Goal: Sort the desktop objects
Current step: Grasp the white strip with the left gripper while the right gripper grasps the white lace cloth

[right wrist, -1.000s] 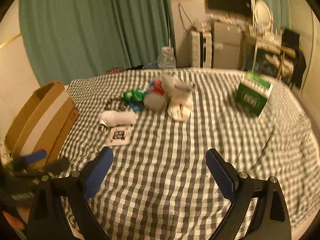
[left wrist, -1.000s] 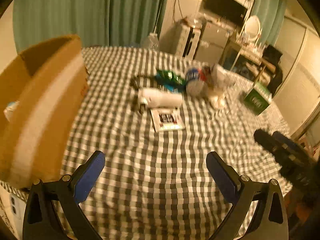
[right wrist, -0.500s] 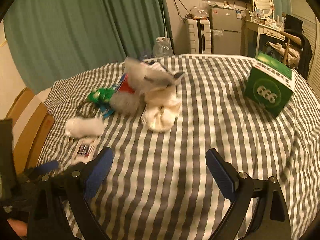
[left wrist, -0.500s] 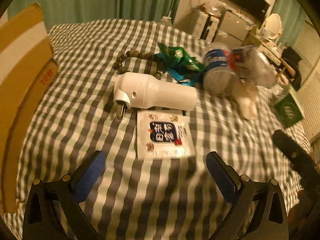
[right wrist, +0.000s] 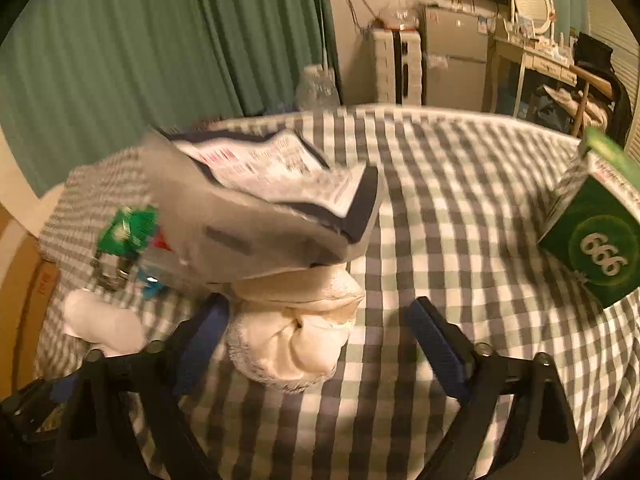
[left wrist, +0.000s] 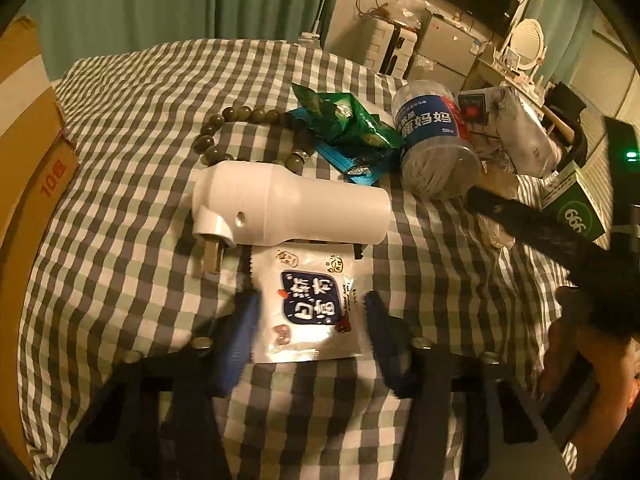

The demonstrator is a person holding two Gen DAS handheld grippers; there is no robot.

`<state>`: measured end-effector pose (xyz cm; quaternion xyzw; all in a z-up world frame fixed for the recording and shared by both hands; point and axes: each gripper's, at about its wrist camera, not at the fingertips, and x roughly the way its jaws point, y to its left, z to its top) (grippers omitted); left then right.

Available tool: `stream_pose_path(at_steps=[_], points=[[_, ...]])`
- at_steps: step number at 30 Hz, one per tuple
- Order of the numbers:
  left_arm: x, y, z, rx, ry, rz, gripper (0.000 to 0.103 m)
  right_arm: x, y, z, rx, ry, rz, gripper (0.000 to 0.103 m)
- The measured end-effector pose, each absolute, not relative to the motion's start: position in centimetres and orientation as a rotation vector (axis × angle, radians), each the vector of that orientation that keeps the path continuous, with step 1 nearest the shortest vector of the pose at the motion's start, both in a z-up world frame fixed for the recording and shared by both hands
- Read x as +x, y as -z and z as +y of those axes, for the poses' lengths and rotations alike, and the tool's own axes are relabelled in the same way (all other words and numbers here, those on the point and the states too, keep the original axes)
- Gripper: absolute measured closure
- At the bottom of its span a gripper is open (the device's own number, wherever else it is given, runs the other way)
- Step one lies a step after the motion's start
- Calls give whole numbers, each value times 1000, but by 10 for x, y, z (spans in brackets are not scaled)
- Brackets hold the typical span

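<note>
With the left hand-held gripper (left wrist: 308, 316) lowered over the tabletop covered in green-and-white checked cloth (left wrist: 132, 92), we see its two blue fingers (left wrist: 240, 336) standing on either side of a flat white snack sachet with a dark blue label (left wrist: 308, 304). The jaws are partly open; the sachet lies flat between them, and we cannot tell whether the pads touch its edges. Just beyond the sachet, touching its far edge, lies a white plastic plug-in device with metal prongs (left wrist: 288, 208), on its side. Behind that we find a string of dark round beads (left wrist: 224, 136), a crumpled green foil packet (left wrist: 344, 124) and a clear plastic jar with a blue label (left wrist: 432, 140), also on its side. A brown cardboard box (left wrist: 28, 128) stands at the left edge of the tabletop.

The right hand-held gripper (right wrist: 316, 340) is wide open and holds nothing. Between its fingers (right wrist: 436, 348), nearer the left one, sits a cream-coloured rolled cloth bundle (right wrist: 296, 332). A grey plastic bag with a printed white label (right wrist: 260, 208) rests on top of the bundle and overhangs it, hiding much of what lies behind. A green carton printed with "666" (right wrist: 596, 244) stands well apart on the right. In the left wrist view the right tool (left wrist: 552, 236) crosses in front of that carton.
</note>
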<state>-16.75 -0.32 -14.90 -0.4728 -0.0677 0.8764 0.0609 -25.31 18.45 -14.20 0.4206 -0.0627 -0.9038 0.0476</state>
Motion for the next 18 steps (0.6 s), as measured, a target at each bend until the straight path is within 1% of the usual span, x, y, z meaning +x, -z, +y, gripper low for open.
stream_pose_path(at_steps=[1, 2, 4, 7, 11, 13, 16, 18], points=[[-166, 149, -4, -1430, -2647, -194, 61, -252, 145, 183, 1311, 2755, -170, 53], [-165, 149, -5, -1424, -2642, -188, 65, -249, 144, 182, 1308, 2760, -138, 57], [-162, 149, -7, -1413, -2630, -189, 68, -241, 141, 183, 1305, 2741, -135, 85], [-156, 146, -11, -1411, -2620, -197, 72, -222, 134, 188, 1312, 2746, -183, 87], [-138, 140, -25, -1402, -2603, -228, 77, -200, 130, 188, 1326, 2738, -204, 87], [-129, 137, -30, -1396, -2596, -241, 82, -189, 125, 187, 1326, 2728, -214, 87], [-114, 130, -33, -1388, -2585, -237, 96, -175, 119, 181, 1320, 2721, -223, 87], [-103, 125, -36, -1383, -2573, -236, 97, -166, 116, 179, 1321, 2720, -220, 87]])
